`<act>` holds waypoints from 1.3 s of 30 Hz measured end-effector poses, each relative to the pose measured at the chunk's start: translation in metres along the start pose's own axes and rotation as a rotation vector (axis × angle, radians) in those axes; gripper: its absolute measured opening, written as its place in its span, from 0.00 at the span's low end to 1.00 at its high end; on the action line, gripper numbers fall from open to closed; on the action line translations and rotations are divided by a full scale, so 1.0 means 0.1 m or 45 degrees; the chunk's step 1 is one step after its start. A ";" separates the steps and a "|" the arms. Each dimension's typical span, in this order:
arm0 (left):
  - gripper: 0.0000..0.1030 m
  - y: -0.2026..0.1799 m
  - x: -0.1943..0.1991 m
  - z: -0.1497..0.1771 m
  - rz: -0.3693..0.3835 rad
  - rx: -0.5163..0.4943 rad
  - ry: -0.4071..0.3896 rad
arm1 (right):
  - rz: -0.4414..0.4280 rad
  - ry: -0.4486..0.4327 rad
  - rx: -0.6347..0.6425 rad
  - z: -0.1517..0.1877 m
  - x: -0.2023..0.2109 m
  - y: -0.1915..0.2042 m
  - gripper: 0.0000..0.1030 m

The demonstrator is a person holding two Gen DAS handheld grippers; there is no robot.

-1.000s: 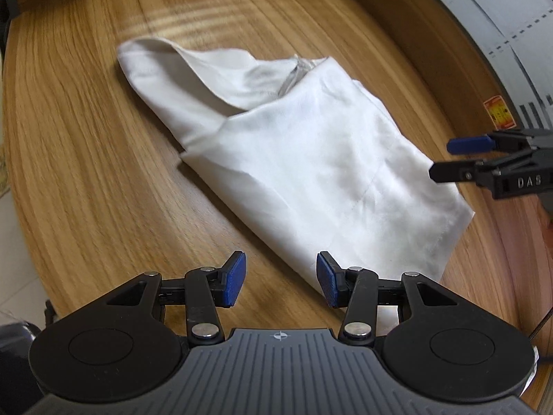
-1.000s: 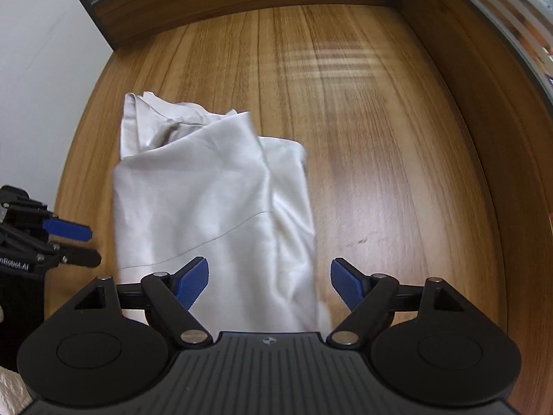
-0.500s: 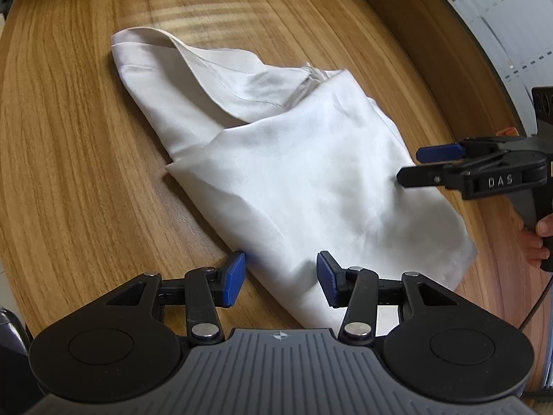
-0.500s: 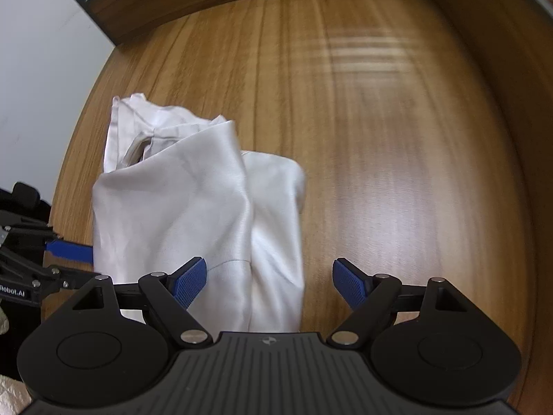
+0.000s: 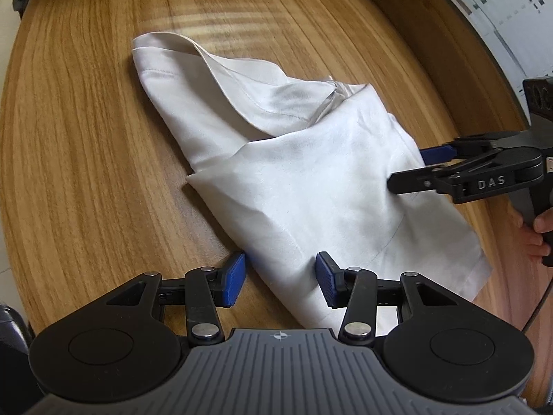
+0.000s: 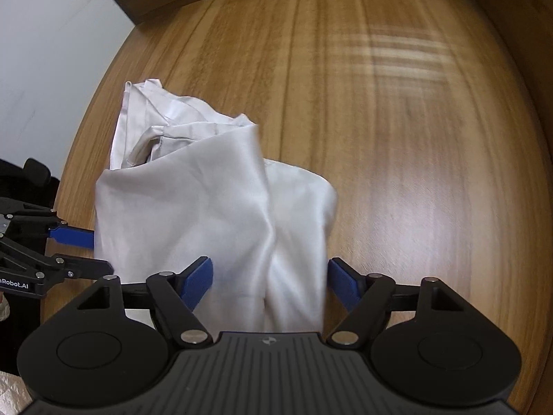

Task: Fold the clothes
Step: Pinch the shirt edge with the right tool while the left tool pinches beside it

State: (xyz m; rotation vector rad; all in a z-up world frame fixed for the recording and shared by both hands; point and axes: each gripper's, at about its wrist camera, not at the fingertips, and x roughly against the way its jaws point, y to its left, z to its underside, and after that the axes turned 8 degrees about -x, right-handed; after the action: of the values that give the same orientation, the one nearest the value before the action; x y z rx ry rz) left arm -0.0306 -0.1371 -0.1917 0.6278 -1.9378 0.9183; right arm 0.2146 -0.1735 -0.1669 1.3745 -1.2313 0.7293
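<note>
Only left view shows fingers (image 5: pixel 537 231).

Both wrist views, seemingly opposed, share garment (image 5: pixel 311 180).

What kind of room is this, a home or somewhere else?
Probably an office or lab, not a home: a bare wood-grain tabletop, frosted patterned glass like an office partition, and only a white satin garment laid out.

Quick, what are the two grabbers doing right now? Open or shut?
Left hand-held gripper: open, holding nothing, its jaws on either side of the white cloth's edge.
Right hand-held gripper: open, holding nothing, cloth between its jaws.
</note>
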 end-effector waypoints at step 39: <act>0.03 0.04 0.47 -0.28 0.196 -0.132 -0.096 | -0.095 -0.109 -0.238 0.12 0.63 0.26 0.15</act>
State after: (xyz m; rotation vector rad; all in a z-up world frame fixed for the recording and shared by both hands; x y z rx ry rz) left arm -0.0428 -0.1159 -0.1425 0.4638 -2.1095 0.8921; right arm 0.2046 -0.1976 -0.1032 1.3004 -1.2749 0.4949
